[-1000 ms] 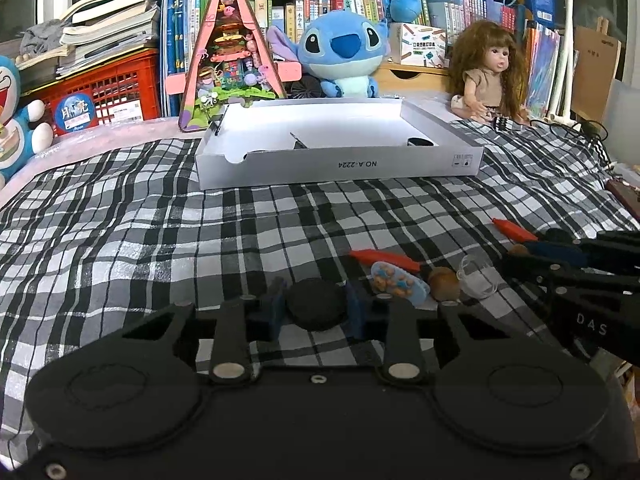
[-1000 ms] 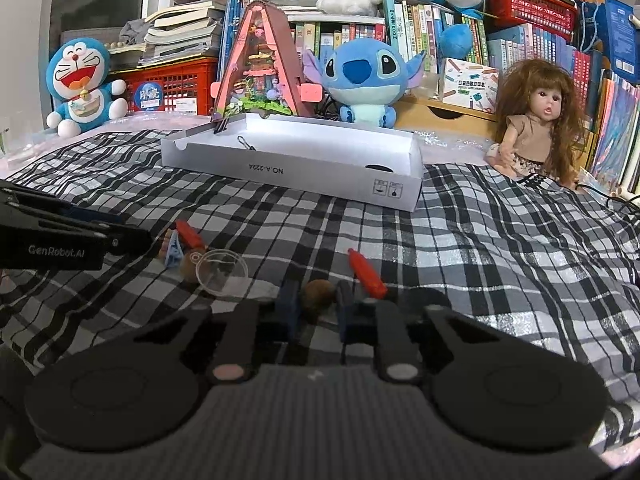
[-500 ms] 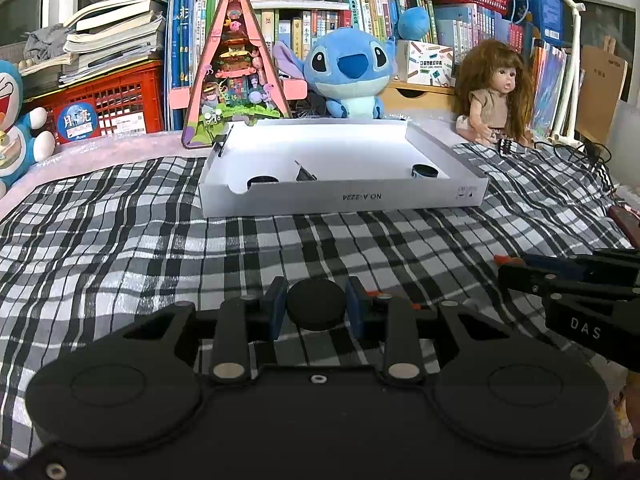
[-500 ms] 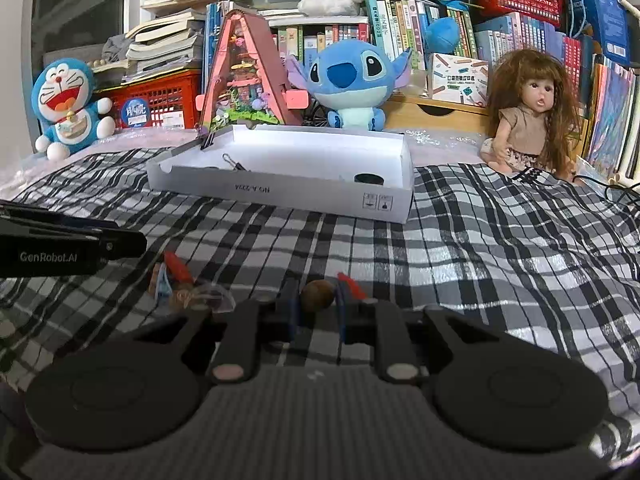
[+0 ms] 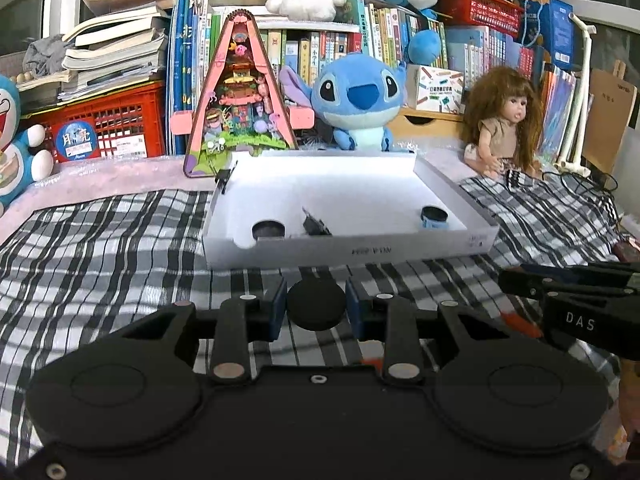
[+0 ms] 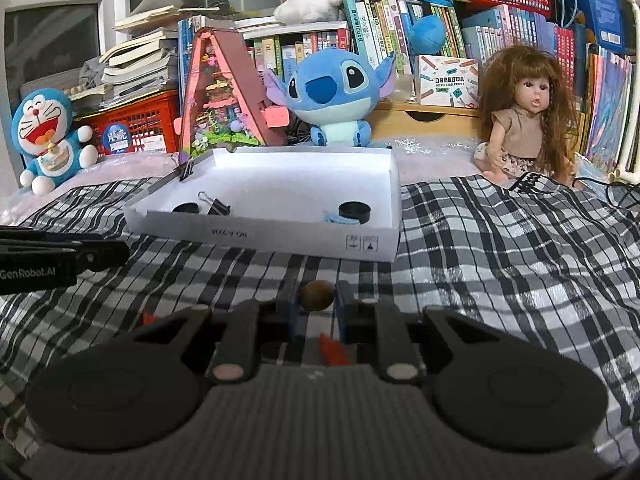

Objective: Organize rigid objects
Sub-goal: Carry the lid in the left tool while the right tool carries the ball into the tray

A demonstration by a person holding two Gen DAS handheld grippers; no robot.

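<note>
My left gripper [image 5: 317,306] is shut on a black round disc [image 5: 317,305], held above the checked cloth just short of the white box [image 5: 348,250]. In the right wrist view my right gripper [image 6: 317,297] is shut on a small brown ball [image 6: 317,296], also facing the white box [image 6: 264,236]. Inside the box lie a black disc [image 5: 268,230], a binder clip [image 5: 316,226] and a black round cap on a blue piece [image 5: 435,216]. A red-orange piece [image 6: 334,350] lies on the cloth beneath my right gripper. The right gripper shows at the right edge of the left view [image 5: 576,304].
A black-and-white checked cloth [image 6: 500,264] covers the surface. Behind the box stand a pink triangular toy house [image 5: 240,100], a blue plush [image 5: 356,100], a doll [image 6: 524,116] and a Doraemon plush [image 6: 46,132]. Bookshelves and red crates fill the back.
Both grippers have risen and moved toward the white box with their objects. The loose small items on the cloth have slipped below and out of view.
</note>
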